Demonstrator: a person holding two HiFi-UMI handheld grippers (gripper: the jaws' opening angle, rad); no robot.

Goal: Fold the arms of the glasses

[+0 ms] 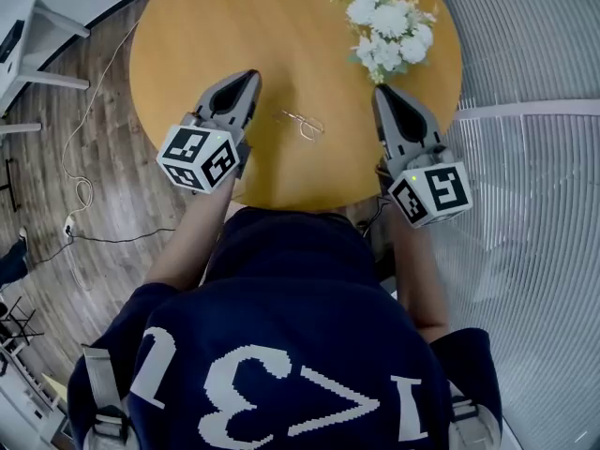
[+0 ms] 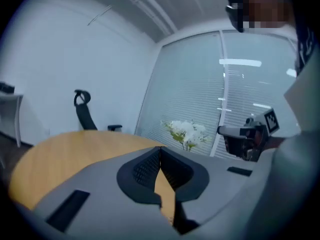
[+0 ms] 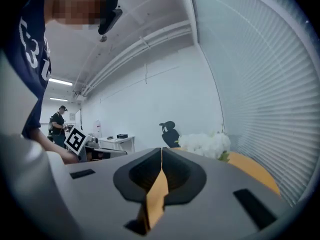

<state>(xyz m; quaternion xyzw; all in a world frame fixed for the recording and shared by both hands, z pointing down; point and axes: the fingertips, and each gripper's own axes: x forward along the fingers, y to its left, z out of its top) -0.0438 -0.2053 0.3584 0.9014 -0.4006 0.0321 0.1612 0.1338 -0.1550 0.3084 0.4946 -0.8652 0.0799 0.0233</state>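
The glasses point(image 1: 302, 123), a thin wire frame, lie on the round wooden table point(image 1: 187, 36) near its front edge, and no gripper touches them. My left gripper point(image 1: 249, 76) hovers to their left with its jaws shut and nothing between them. To the right of the glasses my right gripper point(image 1: 382, 92) is also shut and empty. In the left gripper view the left gripper point(image 2: 160, 148) points level across the table, and the right gripper point(image 2: 245, 136) shows at the far right. The right gripper view shows its jaws point(image 3: 161, 149) pressed together, and the glasses are not in it.
A bunch of white flowers point(image 1: 386, 31) stands on the table at the back right, just beyond the right gripper. A wall of blinds point(image 1: 534, 157) runs close along the right side. A black office chair point(image 2: 82, 109) stands beyond the table. Cables point(image 1: 80, 186) lie on the wooden floor at the left.
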